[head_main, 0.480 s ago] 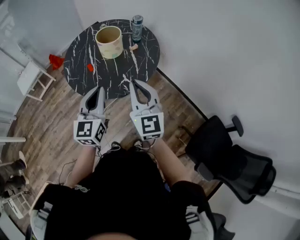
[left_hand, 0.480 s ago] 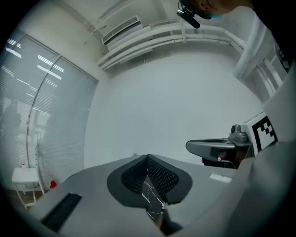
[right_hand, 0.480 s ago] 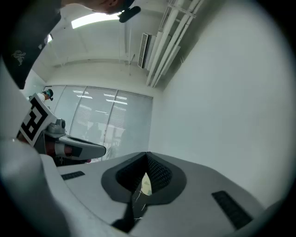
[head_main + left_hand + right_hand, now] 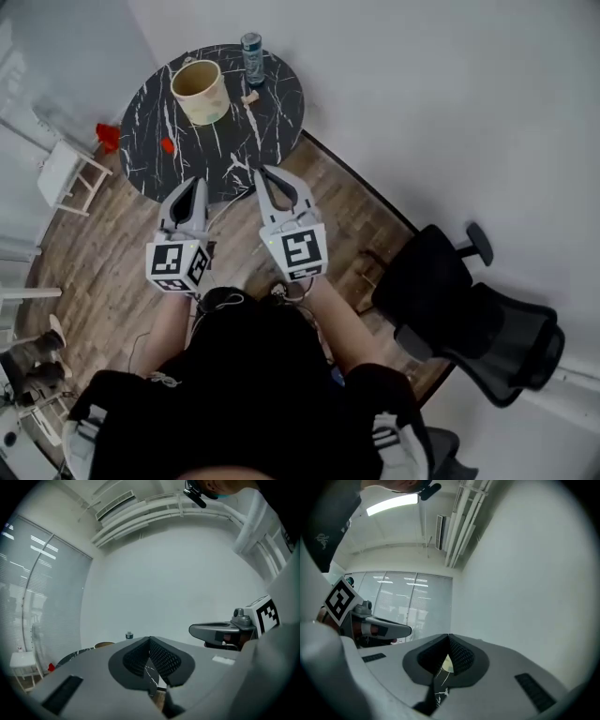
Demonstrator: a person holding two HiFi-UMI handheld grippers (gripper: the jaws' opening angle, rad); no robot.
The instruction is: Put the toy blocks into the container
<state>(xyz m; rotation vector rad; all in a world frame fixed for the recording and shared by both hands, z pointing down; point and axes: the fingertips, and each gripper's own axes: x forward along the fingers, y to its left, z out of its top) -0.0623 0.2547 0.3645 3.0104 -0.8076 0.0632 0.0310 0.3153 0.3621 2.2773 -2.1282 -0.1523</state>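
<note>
- Black marble-patterned table (image 4: 272, 112) lies at 11 o'clock from the person. The cream container (image 4: 200, 91) stands on its 11 o'clock part, mouth up.
- Two toy blocks lie on the top, both outside the container. A pale wooden block (image 4: 249, 97) sits just at the container's 3 o'clock. A red block (image 4: 168, 145) lies at its 7 o'clock, close to the table's rim.
- A can (image 4: 252, 47) stands upright near the wooden block, at that block's 12 o'clock.
- The left gripper (image 4: 192, 182) and right gripper (image 4: 262, 171) hang side by side, tips at the table's 6 o'clock edge. Each has its jaws pressed together with nothing between them.
- Likely risk: if a gripper reaches in with closed jaws, it would push a block instead of straddling it. The red block is near enough to the rim to slide off.
- Likely risk: a wide approach to the wooden block could tip the can or nudge the container.
- Only the head view shows the blocks and how they lie.
- The left gripper view looks almost level, so just the can's top and the container's rim peek over its jaws.
- The right gripper view shows a cream sliver below its tips, probably the container.
- Both gripper views show clearly that the pads meet.
</note>
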